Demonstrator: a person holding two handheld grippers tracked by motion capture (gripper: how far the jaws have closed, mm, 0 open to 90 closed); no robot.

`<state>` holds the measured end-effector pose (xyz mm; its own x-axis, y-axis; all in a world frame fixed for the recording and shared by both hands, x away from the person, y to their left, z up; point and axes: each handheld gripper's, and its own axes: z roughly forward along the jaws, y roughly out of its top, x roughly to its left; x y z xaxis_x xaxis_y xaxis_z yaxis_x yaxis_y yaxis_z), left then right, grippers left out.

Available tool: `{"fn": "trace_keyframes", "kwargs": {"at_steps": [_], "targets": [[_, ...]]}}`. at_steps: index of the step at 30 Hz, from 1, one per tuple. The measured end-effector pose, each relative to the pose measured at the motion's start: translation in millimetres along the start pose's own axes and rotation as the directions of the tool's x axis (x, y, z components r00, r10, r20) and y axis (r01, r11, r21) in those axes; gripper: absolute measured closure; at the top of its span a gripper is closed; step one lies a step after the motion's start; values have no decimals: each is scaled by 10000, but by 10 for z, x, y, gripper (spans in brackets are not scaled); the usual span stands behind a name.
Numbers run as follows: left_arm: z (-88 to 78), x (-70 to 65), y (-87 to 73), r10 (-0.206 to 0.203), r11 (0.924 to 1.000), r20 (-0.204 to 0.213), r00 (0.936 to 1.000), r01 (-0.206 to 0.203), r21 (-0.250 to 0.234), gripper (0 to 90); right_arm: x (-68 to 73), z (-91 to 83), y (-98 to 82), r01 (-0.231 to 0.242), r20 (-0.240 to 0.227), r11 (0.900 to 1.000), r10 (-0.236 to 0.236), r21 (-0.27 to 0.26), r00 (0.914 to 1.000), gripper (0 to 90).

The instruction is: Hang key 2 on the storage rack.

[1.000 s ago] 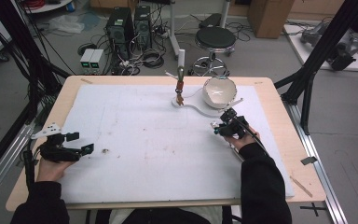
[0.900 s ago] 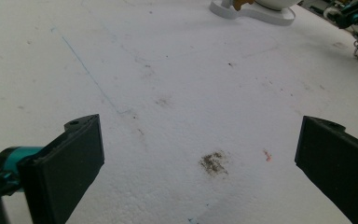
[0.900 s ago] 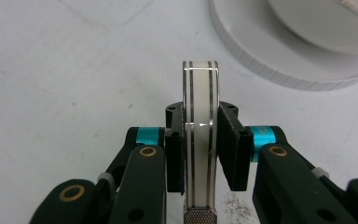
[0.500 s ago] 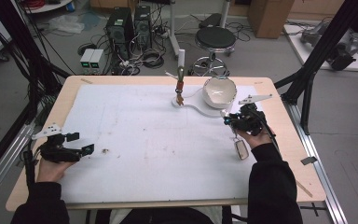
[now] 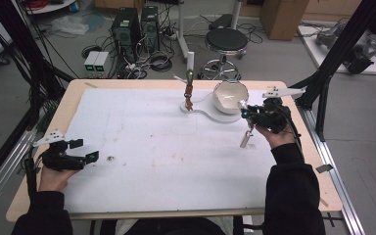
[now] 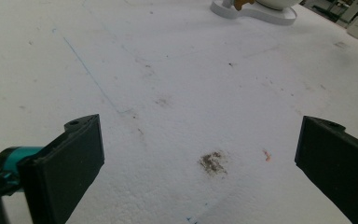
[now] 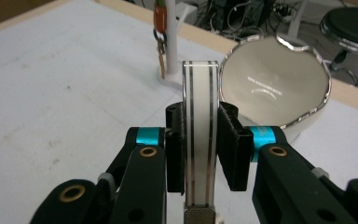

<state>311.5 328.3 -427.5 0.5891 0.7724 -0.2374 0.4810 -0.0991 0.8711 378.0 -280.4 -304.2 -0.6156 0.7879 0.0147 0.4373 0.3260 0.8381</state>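
Pinching a flat, silver-striped white handle (image 7: 199, 135) — right hand-held gripper (image 7: 199, 144), black-jawed.

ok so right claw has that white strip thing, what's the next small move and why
Probably carry it the short way forward over the bowl. The right claw is shut on the white strip, which hangs just short of the bowl's tilted open mouth. The left claw rests open.

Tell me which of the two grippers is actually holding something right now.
The right gripper: its jaws are clamped on a flat white striped handle near the bowl. The left gripper has its jaws wide apart over bare table.
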Motion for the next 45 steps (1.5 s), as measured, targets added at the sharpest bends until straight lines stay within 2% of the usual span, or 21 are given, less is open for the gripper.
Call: {"fn": "trace_keyframes", "kwargs": {"at_steps": [2,10,25,34,45], "targets": [[-3,-1,1,25,10000,-17,10000,-25,-13,17,34,-55,107,102,-94,9996,-104,-249,9999,741],[-7,2,-1,-13,10000,3,10000,13,-56,17,178,-87,335,404,-394,9974,-428,-592,9983,740],[-10,5,0,-9,10000,10,10000,9,-93,17,461,-9,598,1035,-821,9925,-1087,-655,9907,740],[-15,4,2,-39,9999,14,10000,39,-131,17,697,96,768,1475,-1256,9858,-1568,-799,9796,740],[-25,5,7,-11,9999,2,10000,11,-162,17,894,264,880,1803,-1664,9805,-1912,-781,9674,740]]}}
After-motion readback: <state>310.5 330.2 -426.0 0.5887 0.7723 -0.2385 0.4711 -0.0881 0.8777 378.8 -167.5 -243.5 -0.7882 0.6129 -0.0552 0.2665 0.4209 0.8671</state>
